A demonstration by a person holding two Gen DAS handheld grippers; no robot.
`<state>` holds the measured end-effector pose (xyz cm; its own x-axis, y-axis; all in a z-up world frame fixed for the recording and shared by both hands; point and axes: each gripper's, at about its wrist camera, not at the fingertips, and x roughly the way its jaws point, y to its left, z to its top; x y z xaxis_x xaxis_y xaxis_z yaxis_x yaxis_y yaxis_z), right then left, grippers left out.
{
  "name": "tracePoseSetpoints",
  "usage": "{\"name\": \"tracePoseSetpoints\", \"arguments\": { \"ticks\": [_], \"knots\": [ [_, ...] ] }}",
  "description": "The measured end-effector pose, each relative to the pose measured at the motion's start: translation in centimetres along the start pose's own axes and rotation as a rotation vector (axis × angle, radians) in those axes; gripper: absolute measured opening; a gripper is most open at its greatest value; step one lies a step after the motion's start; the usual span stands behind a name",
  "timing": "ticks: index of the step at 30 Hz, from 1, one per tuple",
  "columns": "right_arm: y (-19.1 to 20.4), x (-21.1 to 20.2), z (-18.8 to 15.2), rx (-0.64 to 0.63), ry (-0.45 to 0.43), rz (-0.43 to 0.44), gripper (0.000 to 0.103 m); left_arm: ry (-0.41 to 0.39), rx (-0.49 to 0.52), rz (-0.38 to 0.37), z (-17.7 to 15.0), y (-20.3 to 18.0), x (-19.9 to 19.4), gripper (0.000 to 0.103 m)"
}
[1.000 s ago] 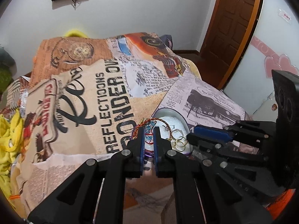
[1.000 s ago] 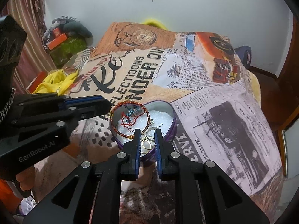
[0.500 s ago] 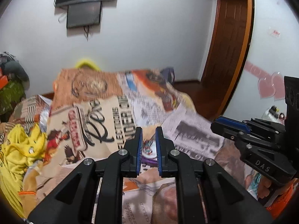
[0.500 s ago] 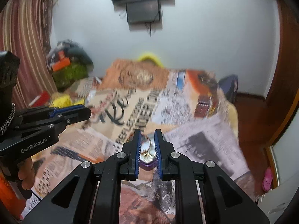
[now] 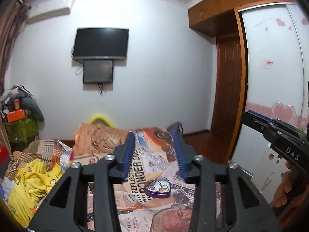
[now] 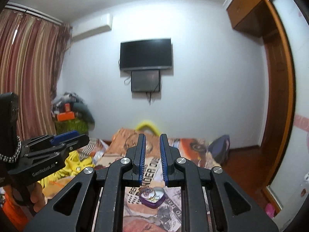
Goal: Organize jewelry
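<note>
A purple heart-shaped tin [image 5: 158, 189] with a white lining sits on the printed bedspread [image 5: 139, 166]. It holds a red-gold bangle, gold rings and small pieces. It also shows in the right wrist view [image 6: 152, 199]. My left gripper [image 5: 154, 145] is open and empty, raised well above and behind the tin. My right gripper [image 6: 151, 145] is open, narrower, and empty, also raised above the tin. The right gripper shows at the right of the left wrist view [image 5: 276, 133]. The left gripper shows at the left of the right wrist view [image 6: 54, 147].
The bed carries a yellow garment [image 5: 32, 185] at its left. A cluttered pile [image 6: 71, 114] stands by the striped curtain [image 6: 25, 77]. A TV [image 5: 101, 43] hangs on the far wall. A wooden door [image 5: 227, 100] and wardrobe [image 5: 276, 73] stand at the right.
Both grippers have lifted up and back from the tin and tilted toward the wall. Both have opened, the left one wide. The tin now looks small and far below.
</note>
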<state>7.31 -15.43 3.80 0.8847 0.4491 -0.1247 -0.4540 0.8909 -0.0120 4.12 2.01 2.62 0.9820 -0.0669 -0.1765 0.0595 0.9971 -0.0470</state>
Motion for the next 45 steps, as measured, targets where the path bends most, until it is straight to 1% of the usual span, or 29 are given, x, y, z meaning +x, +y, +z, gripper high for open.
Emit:
{"name": "tracePoseSetpoints", "arguments": {
  "ticks": [1,2,3,4,5,6,7,8,10,12,17,25,34,45],
  "knots": [
    [0.2,-0.3,0.0,-0.005,-0.010,-0.009,0.019,-0.008,0.004,0.006,0.0,-0.1,-0.4,0.056],
    [0.5,-0.7,0.0,-0.008,-0.020,-0.018,0.030,-0.016,0.007,0.012,-0.1,-0.1,-0.8,0.059],
    [0.7,-0.5,-0.1,-0.009,-0.025,-0.025,0.047,-0.022,0.010,0.021,-0.2,-0.2,-1.1,0.064],
    [0.9,-0.8,-0.2,-0.009,-0.039,-0.038,0.057,-0.030,0.016,0.032,-0.2,-0.4,-1.4,0.071],
    [1.1,-0.9,-0.4,-0.009,-0.053,-0.048,0.072,-0.034,0.023,0.044,-0.3,-0.5,-1.7,0.075],
    [1.2,-1.1,-0.5,-0.009,-0.061,-0.054,0.081,-0.039,0.031,0.057,-0.4,-0.6,-1.8,0.086],
    [1.4,-1.3,-0.5,-0.009,-0.069,-0.063,0.084,-0.046,0.035,0.068,-0.4,-0.8,-2.0,0.095],
    [1.6,-1.3,-0.6,-0.007,-0.073,-0.069,0.087,-0.052,0.035,0.075,-0.5,-0.8,-2.1,0.098],
    [1.8,-1.3,-0.7,0.003,-0.068,-0.074,0.091,-0.064,0.032,0.082,-0.5,-0.8,-2.4,0.101],
    [1.9,-1.4,-0.8,0.014,-0.067,-0.085,0.103,-0.067,0.029,0.082,-0.6,-0.7,-2.6,0.101],
    [1.1,-1.8,-1.2,0.020,-0.046,-0.112,0.103,-0.060,0.009,0.091,-1.0,-0.3,-2.9,0.102],
    [0.2,-2.6,-1.9,0.030,-0.026,-0.102,0.103,-0.050,-0.002,0.096,-1.3,-0.3,-2.8,0.102],
    [0.2,-2.9,-2.0,0.033,-0.019,-0.104,0.103,-0.037,0.010,0.095,-1.5,-0.9,-2.5,0.103],
    [0.3,-2.8,-1.7,0.033,-0.010,-0.114,0.103,-0.025,0.003,0.086,-1.5,-0.7,-2.2,0.103]
  ]
}}
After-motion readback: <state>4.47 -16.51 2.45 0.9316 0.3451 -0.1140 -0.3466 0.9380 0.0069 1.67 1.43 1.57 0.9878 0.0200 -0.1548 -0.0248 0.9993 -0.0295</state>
